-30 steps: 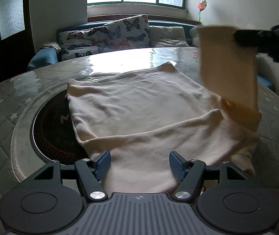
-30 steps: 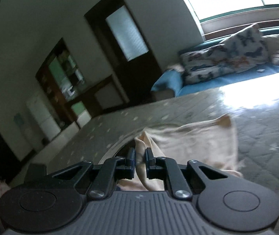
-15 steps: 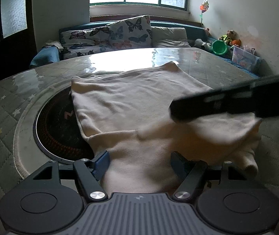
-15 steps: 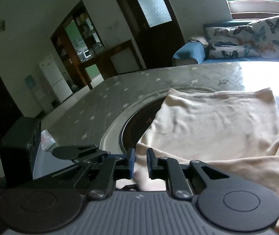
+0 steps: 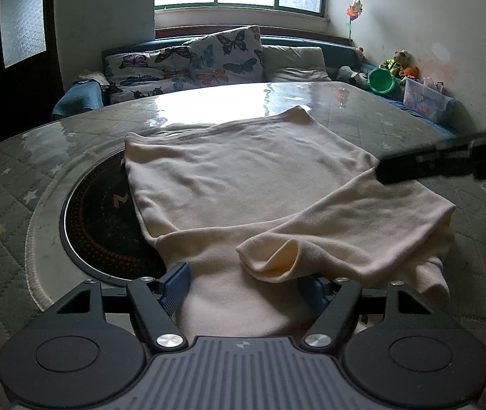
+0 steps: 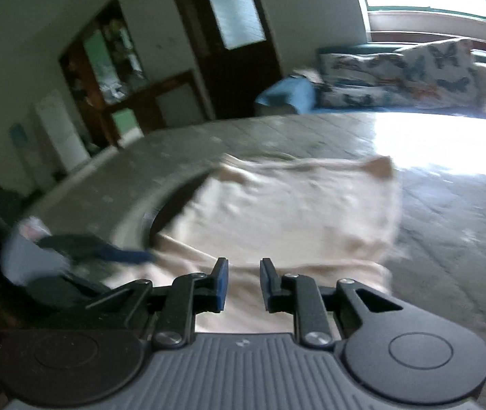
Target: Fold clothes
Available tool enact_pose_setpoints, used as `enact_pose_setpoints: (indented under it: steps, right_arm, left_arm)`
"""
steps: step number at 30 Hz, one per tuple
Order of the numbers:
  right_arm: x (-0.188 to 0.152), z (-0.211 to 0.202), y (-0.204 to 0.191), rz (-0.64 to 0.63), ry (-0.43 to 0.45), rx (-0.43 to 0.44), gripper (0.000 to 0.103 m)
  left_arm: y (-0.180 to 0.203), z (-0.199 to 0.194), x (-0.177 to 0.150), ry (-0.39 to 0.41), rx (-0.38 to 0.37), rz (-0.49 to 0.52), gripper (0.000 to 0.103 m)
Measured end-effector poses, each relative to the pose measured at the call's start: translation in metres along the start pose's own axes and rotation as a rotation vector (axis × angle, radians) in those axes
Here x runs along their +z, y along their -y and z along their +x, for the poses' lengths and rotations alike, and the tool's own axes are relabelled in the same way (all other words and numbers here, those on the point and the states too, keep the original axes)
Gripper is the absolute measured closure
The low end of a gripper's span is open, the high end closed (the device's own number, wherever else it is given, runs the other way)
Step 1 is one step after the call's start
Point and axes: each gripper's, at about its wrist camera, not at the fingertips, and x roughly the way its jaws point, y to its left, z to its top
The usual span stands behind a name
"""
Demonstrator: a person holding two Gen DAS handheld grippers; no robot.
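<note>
While the cream-coloured, soft knit garment (image 5: 243, 184) lies spread on the round grey quilted table (image 5: 14, 205), partly covering the dark circular inset hob (image 5: 102, 225) at the table's middle, one sleeve (image 5: 345, 239) is laid across the near end of its body, cuff gaping toward the left. That sleeve sits folded inward, which looks like the reason the garment's right side now ends in a straight doubled edge rather than a trailing arm.

From where I stand, the left gripper (image 5: 246, 287) rests low at the garment's near hem with its blue-padded jaws wide apart and cloth lying between them; it grips nothing, seemingly just parked there to steady or wait. The right gripper (image 6: 243, 283) hangs above the folded part with jaws parted and nothing between the pads; its view is blurred, so it is likely in motion. In the left view it shows only as a dark bar (image 5: 447, 164) reaching in from the right, over the garment's right edge.

My guess is the fold is partway: one sleeve is in, the body is flat and full length.
</note>
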Motion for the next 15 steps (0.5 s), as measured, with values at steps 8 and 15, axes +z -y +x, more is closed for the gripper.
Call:
enact_pose_setpoints:
  steps: [8,15]
  right_arm:
    - [-0.027,-0.013,0.033,0.011,-0.076,-0.073,0.082]
    - [-0.018,-0.02,0.043,0.019,-0.017,-0.096,0.074]
  left_arm:
    - [-0.021,-0.008,0.006,0.023,0.075,-0.056,0.031]
    - [-0.008,-0.006,0.009,0.008,0.022,-0.03,0.031]
